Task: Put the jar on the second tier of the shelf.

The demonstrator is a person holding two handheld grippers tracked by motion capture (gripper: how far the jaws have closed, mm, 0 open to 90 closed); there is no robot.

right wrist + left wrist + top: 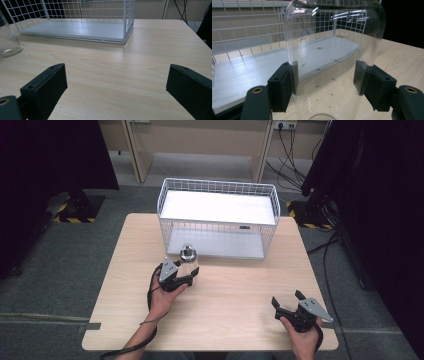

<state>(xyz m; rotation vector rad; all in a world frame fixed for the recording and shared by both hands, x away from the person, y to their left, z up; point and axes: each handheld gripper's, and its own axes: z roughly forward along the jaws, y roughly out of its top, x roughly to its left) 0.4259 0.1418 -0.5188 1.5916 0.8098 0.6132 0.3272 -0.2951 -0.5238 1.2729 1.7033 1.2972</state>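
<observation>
A white wire basket (217,215) stands at upper centre of the high view, on the far half of the bench (235,320). Just below its front wall, left of centre, a clear glass measuring flask (188,262) stands upright, long axis vertical. The left hand-held gripper (192,276) reaches it from the lower left and is clenched on its body: in the left gripper view both black pads (287,86) press the glass wall (332,47) from either side. The basket therefore lies straight beyond the held flask, up-frame, and the left hand is far the nearer. The right hand-held gripper (286,300) rests at lower right, well apart, jaws spread on nothing. The flask's neck is cut off by the top edge of the left gripper view; its printed scale is too faint to read, and whether it holds liquid cannot be told.
</observation>
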